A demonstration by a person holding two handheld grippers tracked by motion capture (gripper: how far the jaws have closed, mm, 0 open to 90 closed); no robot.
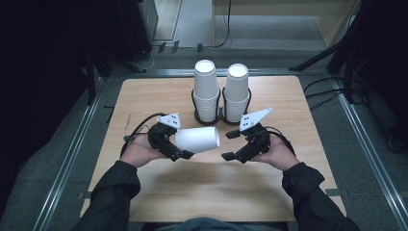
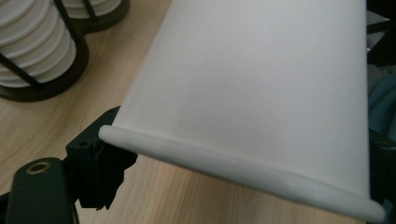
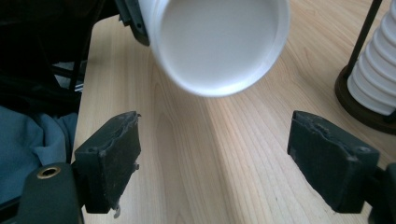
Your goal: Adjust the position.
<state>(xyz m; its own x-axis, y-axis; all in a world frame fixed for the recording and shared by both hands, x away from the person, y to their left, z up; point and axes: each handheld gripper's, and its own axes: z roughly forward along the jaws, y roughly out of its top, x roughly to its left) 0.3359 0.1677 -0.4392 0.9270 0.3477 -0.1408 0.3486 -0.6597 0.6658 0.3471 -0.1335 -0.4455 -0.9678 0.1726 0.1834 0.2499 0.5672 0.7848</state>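
A white paper cup (image 1: 197,139) lies on its side in the air above the wooden table (image 1: 202,192). My left gripper (image 1: 178,144) is shut on it near its rolled rim, and the cup's base points right. In the left gripper view the cup's wall (image 2: 261,79) spans the space between the jaws of my left gripper (image 2: 243,172). My right gripper (image 1: 229,145) is open, just right of the cup's base and apart from it. In the right gripper view the recessed base of the cup (image 3: 217,42) hangs ahead of the gripper (image 3: 219,154), whose pads (image 3: 112,158) hold nothing.
Two tall stacks of white paper cups (image 1: 206,91) (image 1: 236,91) stand in a black wire holder (image 1: 222,115) at the table's far middle. One stack (image 2: 32,46) shows in the left gripper view, and one (image 3: 378,70) in the right. Dark stands and cables lie on the floor around.
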